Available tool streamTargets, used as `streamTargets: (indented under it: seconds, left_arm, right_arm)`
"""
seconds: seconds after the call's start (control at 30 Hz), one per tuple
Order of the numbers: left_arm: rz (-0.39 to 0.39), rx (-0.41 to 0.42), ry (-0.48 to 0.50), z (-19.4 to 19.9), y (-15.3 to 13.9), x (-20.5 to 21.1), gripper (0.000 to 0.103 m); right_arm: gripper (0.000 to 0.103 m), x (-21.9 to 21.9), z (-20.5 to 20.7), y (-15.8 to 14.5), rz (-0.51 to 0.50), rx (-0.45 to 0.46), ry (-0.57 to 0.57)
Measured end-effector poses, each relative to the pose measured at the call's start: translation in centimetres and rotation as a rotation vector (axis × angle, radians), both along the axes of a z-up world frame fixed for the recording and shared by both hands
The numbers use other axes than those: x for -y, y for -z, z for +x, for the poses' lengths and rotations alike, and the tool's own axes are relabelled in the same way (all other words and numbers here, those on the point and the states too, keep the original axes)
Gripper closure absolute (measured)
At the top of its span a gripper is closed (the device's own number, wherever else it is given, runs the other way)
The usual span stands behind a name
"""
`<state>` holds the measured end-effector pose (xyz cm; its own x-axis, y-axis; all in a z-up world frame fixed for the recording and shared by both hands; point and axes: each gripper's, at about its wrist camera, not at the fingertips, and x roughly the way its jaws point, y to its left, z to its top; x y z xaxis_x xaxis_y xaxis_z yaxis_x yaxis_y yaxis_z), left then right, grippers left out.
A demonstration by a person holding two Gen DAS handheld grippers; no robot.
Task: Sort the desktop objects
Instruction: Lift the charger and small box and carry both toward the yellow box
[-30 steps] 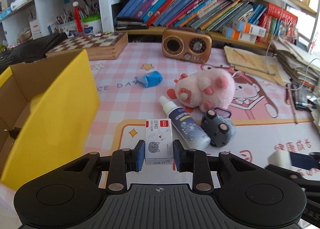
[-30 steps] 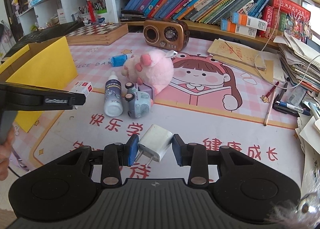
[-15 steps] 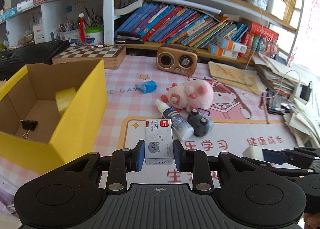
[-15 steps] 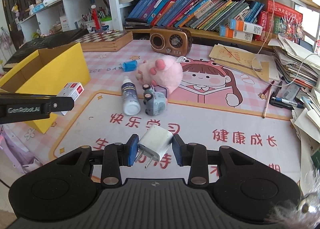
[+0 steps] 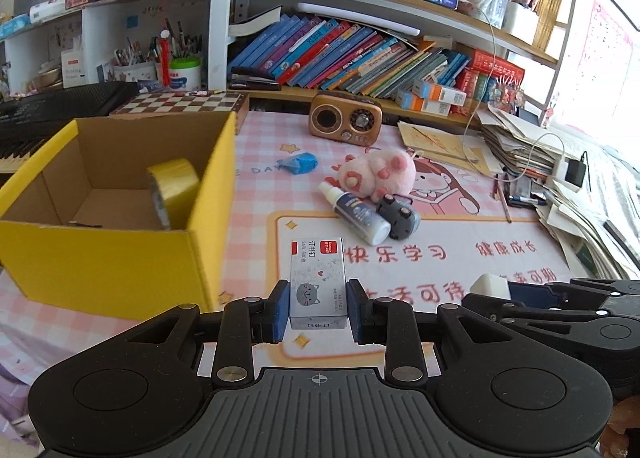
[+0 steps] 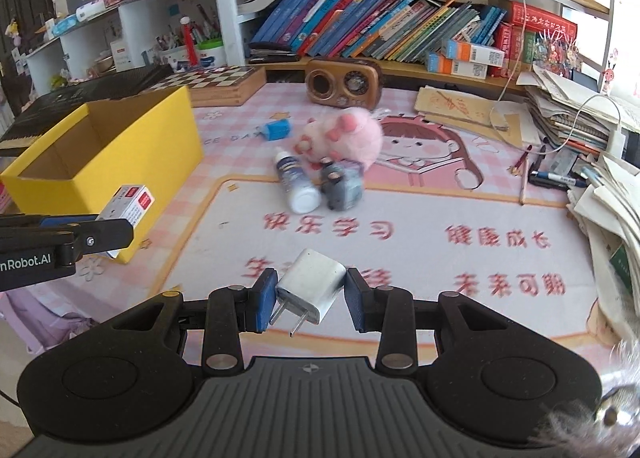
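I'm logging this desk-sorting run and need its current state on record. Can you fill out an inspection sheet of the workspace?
Surface: pink printed desk mat.
Job's things: yellow box holding a tape roll; plush toy, spray bottle and toy car on the mat.
Clutter: radio, chessboard, paper stacks.
Grippers: left gripper shut on staple box; right gripper shut on charger plug.
Cables: white cable at the right.
Surroundings: bookshelves.
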<state>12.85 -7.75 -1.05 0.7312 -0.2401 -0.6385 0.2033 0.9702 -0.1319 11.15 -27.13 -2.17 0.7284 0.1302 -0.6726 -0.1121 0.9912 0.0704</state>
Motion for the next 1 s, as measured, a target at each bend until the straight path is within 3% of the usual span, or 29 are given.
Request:
streamTargets:
  seconds: [0.4, 1.0]
  left_arm:
    - [-0.017, -0.035, -0.005, -4.2, 0.4, -7.6, 0.075]
    - [-0.023, 0.000, -0.063, -9.3, -0.1, -16.8, 0.075]
  right_arm:
    - [0.069, -8.8, -4.2, 0.1, -0.006, -0.016, -0.027]
    - [0.069, -18.3, -8.0, -0.1, -0.009, -0.001, -0.107]
